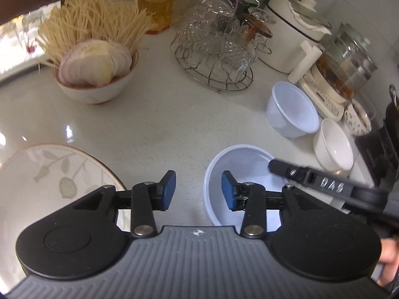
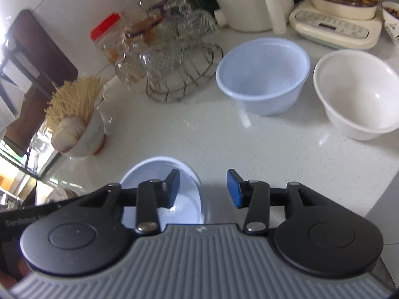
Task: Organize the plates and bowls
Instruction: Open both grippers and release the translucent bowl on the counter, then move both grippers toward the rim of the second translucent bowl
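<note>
Both your grippers sit over the near blue bowl (image 1: 239, 174), jaws apart, pads pressing nothing. Left gripper (image 1: 198, 190): its right pad is inside the bowl, its left pad outside over bare counter (image 1: 154, 124), so the bowl's left rim lies between the pads, no contact seen. Right gripper (image 2: 203, 186): its left pad is over the bowl's inside, its right pad over the counter, the bowl's right rim between them, again no grip. In the left view, one finger of the right gripper reaches in from the right across the bowl's far rim.

The near blue bowl stands upright on the counter, empty. A second blue bowl (image 2: 264, 77) stands farther off to the right, upright, empty. A white bowl (image 2: 359, 94) is just beside it on the right; you cannot tell if they touch. A leaf-print plate (image 1: 49, 172) lies near left, partly under the left gripper body, apart from the near bowl.

Far left: a bowl with sliced onion and noodles (image 1: 94, 74). Far middle: a wire rack of glasses (image 1: 217, 49). Behind it, an orange jar (image 1: 155, 2). Far right: a white pot (image 1: 291, 32) and a glass kettle on its base (image 2: 339, 17). A small patterned bowl (image 1: 356, 117) sits right of the white bowl.
</note>
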### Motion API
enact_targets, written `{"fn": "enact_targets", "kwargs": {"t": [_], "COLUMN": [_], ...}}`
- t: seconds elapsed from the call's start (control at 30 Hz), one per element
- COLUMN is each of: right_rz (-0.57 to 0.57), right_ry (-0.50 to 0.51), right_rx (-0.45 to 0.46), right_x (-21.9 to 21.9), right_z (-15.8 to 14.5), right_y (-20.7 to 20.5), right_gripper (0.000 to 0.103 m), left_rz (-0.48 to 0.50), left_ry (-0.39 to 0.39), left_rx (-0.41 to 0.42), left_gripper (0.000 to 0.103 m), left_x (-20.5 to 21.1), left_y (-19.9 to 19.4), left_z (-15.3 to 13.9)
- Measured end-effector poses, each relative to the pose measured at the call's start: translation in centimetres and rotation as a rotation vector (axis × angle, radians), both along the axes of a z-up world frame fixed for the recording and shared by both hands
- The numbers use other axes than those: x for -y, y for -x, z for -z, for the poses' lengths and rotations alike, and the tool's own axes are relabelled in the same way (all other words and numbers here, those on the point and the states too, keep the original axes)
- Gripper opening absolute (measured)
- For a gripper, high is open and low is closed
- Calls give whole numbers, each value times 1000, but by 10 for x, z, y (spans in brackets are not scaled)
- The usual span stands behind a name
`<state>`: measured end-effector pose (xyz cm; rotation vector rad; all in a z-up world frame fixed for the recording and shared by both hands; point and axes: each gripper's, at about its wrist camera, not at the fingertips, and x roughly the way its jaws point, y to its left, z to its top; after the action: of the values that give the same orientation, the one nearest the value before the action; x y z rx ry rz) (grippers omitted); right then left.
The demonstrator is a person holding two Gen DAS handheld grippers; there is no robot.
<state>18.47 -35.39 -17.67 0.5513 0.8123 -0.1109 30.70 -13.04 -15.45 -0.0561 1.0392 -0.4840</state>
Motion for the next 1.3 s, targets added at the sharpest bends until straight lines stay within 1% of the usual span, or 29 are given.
{"fn": "enact_targets", "kwargs": {"t": [0.07,0.13,0.4,0.57,0.7,0.87,1.03,1.3], "right_rz": [13,25,54,74,88,85,67,53], "right_ry": [15,25,64,92,117,135,172,150], "right_rx": [7,14,76,109,137,148,133,137], "right_x": [0,0,-5,-9,-14,-26,-42,-56], "right_z": [-5,-12,-55,-86,-105,-119,-127,-128], "right_y": [2,4,20,35,48,61,71,81], "right_gripper": [45,45,45,45,45,45,45,45], "left_rz": [10,18,49,71,85,100,92,91], "left_ry": [-19,-19,22,38,53,63,100,101], "left_rx": [26,39,108,176,208,229,229,239], "left_gripper": [46,46,46,46,46,46,46,46], "left_x": [-1,-3,-13,-20,-25,-32,-42,-52], "left_y": [4,8,23,35,43,57,72,83], "left_z": [-7,-14,-56,-87,-103,-114,-118,-121]}}
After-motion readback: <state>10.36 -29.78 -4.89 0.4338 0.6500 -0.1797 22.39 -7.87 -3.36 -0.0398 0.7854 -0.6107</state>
